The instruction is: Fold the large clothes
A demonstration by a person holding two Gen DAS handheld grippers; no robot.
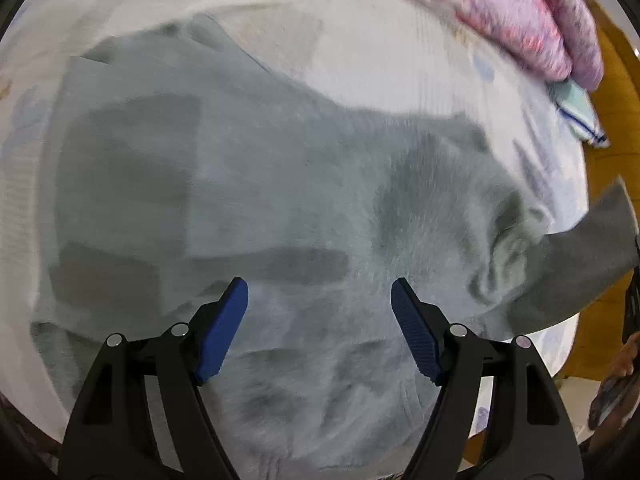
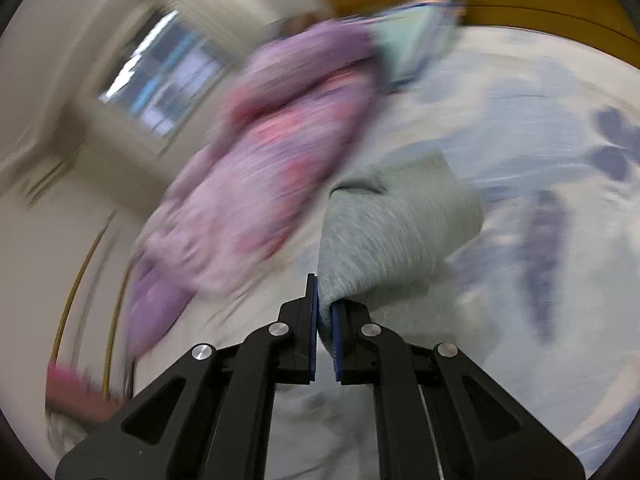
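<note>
Gripping a fold of the grey garment (image 2: 396,220) between nearly closed jaws, the right gripper (image 2: 324,312) lifts that edge above the pale floral sheet (image 2: 540,120). Over the garment's spread body (image 1: 280,184), the left gripper (image 1: 320,292) hovers with jaws wide and empty. A pink blanket (image 1: 532,12) lies bunched along the sheet's far side.

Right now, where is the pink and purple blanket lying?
In the left wrist view the pink and purple blanket lies bunched at the upper right, on the bed beyond the grey garment, beside a folded pale green cloth.
</note>
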